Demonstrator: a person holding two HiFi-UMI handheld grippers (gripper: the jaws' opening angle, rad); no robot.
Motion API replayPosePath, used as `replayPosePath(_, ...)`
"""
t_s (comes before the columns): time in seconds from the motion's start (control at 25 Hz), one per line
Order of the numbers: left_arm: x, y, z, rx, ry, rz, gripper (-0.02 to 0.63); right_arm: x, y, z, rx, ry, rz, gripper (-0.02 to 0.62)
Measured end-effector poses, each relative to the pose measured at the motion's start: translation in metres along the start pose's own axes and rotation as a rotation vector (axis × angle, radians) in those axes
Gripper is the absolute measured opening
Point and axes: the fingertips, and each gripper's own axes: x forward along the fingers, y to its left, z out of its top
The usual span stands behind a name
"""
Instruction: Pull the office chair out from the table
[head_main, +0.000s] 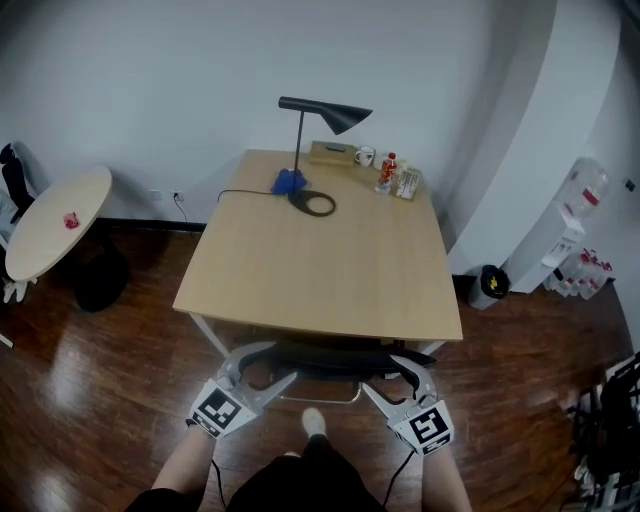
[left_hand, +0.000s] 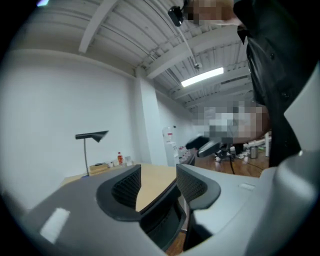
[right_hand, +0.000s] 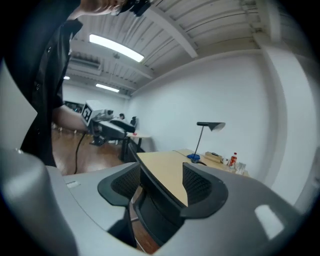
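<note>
Both grippers are sitting nearest: left gripper (head_main: 268, 362) and right gripper (head_main: 392, 372) are straddling the top rim of the office chair (head_main: 330, 360) backrest, fingers (left_hand: 125, 187) standing apart, not clamping. Chair is sitting tucked under the near edge of the bench (head_main: 320, 270), so the pull is looking unstarted; gripping and dragging back are remaining. Bench is carrying a desk lamp (head_main: 325, 112), a bottle (head_main: 388, 168) and small clutter at its far end. Dark wood floor (head_main: 90, 380) is running around it, round side table (head_main: 60, 220) standing off left.

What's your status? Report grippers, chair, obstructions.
Left gripper, right gripper open, jaws astride the office chair backrest. Chair tucked under table. Behind it, only my foot.
</note>
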Motion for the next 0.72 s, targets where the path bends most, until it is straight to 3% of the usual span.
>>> replayPosePath(0.12, 0.024, -0.019, -0.018, 0.132, 0.151, -0.172, 0.261, 0.014, 0.005, -0.015, -0.199, 0.128, 0.090, 0.290)
replayPosePath(0.2, 0.035, -0.024, -0.033, 0.236, 0.261, -0.233, 0.273, 0.022, 0.005, -0.028, -0.289, 0.208, 0.136, 0.291)
replayPosePath(0.56, 0.056, -0.024, -0.094, 0.462, 0.581, -0.357, 0.275, 0.041, 0.009, -0.082, -0.509, 0.545, 0.324, 0.282)
replayPosePath(0.72, 0.061, -0.021, -0.111, 0.516, 0.671, -0.369, 0.273, 0.046, 0.006, -0.097, -0.533, 0.608, 0.343, 0.272)
